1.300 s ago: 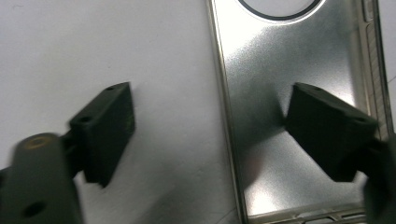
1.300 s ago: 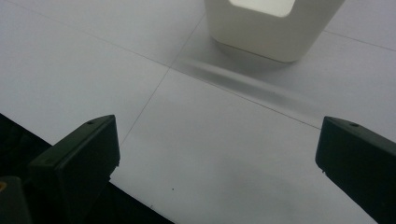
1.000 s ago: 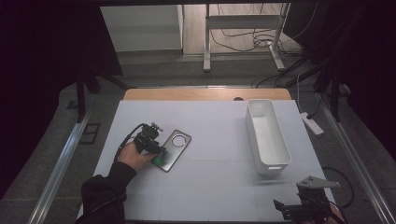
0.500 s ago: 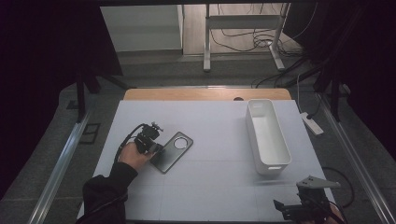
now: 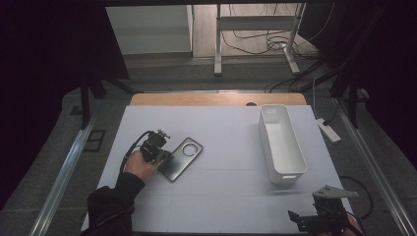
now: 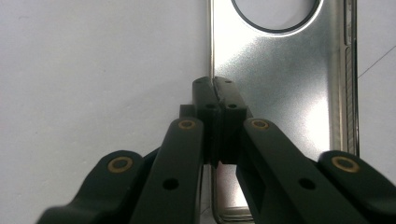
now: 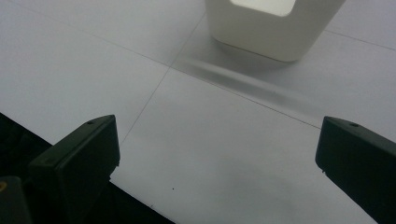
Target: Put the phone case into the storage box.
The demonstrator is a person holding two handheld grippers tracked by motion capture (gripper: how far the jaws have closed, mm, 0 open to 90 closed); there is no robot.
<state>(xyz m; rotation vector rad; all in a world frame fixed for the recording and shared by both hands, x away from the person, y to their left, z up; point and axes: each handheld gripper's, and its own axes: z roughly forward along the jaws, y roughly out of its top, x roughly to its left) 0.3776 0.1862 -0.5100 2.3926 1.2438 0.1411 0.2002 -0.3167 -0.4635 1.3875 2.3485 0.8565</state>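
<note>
Object in hand: a metallic phone case (image 5: 180, 159) with a round camera cutout lay flat on the white surface (image 5: 221, 147), on its left half, long axis running diagonally, cutout end pointing away from the person.
Left gripper (image 6: 215, 88): jaws had just been closing and were pressed together on the case's long left edge, about midway along it, as seen in the left gripper view. The thin wall of the case sat pinched between the pads.
Reason for grip, judged: the case was too flat to take from above across its width, so clamping the raised side wall gave the only real purchase; a mid-edge hold should keep it from swinging when lifted.
Left hand (image 5: 142, 164): rested low at the near-left end of the case in the high view, gripper angled along the surface toward it, cable looping off to the left.
Right gripper (image 5: 322, 216): parked at the near-right corner of the surface, jaws spread wide with nothing between them. Its own view looked across bare surface toward the near end of the bin.
White bin (image 5: 281, 142): long, rectangular, open-topped, standing on the right half of the surface, well apart from the case. Nothing could be seen inside it.
Likely destination, judged: the bin, being the sole container present.
Risk, judged: a thin wall held by one edge could slip or twist out of the pads.
</note>
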